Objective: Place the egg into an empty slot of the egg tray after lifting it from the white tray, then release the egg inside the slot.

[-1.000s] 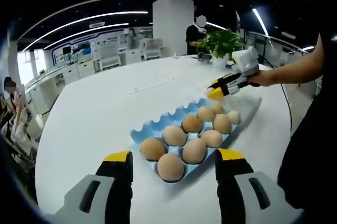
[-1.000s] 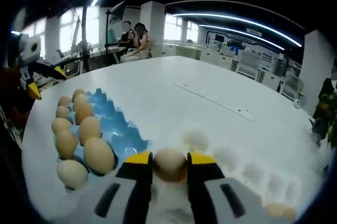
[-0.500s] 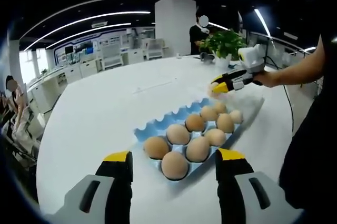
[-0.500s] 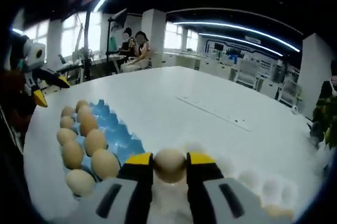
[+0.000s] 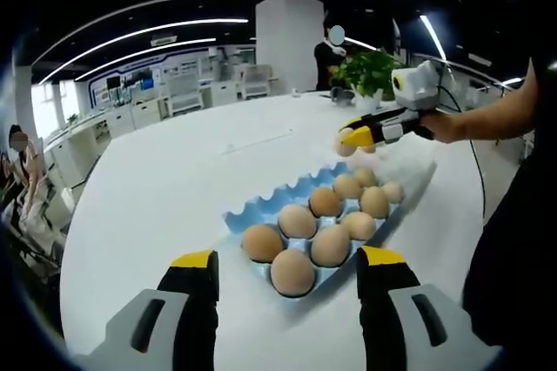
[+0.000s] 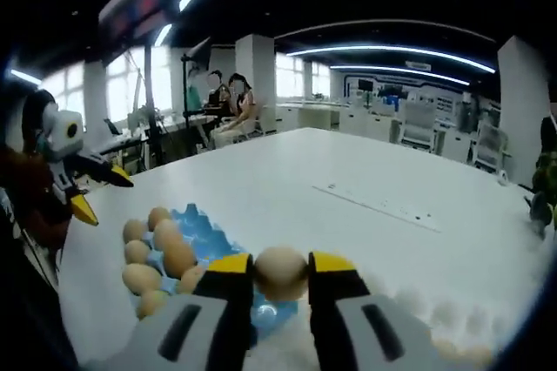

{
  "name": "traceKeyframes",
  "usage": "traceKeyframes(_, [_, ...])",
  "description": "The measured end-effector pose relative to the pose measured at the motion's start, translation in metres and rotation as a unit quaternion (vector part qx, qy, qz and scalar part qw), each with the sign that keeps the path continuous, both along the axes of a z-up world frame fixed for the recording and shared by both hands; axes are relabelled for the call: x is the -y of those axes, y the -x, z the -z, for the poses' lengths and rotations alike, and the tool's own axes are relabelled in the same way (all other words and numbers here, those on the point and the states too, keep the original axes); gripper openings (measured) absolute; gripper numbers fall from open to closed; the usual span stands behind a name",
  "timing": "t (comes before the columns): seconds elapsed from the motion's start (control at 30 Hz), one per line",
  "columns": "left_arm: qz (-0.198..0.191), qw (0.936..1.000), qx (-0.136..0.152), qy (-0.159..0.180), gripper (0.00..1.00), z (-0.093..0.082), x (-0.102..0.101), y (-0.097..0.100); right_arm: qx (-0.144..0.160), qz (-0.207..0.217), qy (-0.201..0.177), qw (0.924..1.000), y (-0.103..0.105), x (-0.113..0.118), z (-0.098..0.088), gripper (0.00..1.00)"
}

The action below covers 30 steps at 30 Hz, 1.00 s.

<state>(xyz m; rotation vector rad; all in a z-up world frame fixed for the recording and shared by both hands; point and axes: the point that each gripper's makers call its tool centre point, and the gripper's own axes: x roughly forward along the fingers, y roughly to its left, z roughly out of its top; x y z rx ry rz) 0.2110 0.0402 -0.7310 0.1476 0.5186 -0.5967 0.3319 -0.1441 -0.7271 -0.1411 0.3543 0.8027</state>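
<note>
A pale brown egg (image 6: 280, 272) sits between my right gripper's (image 6: 281, 265) yellow-tipped jaws, which are shut on it, held in the air above the table. In the left gripper view the same gripper (image 5: 355, 137) hovers with the egg (image 5: 345, 142) over the far end of the blue egg tray (image 5: 254, 206). That tray holds several brown eggs, with empty slots along its far-left row. The white tray (image 5: 419, 171) lies just beyond it. My left gripper (image 5: 287, 259) stands open at the blue tray's near end, with nothing held.
The trays rest on a large round white table (image 5: 165, 188). A person's arm (image 5: 487, 118) holds the right gripper. A potted plant (image 5: 370, 70) stands at the table's far edge. My left gripper (image 6: 103, 195) shows at the left of the right gripper view. People sit at desks in the background.
My right gripper has risen with the egg, away from the white tray and towards the blue tray's far end. The left gripper has stayed open and almost still.
</note>
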Motion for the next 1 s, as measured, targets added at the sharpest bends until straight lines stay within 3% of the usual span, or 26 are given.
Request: traceKeyframes(1.0, [0.012, 0.9998, -0.004, 0.012, 0.64, 0.005, -0.016, 0.0, -0.014, -0.105, -0.028, 0.994, 0.013, -0.158, 0.0, 0.24])
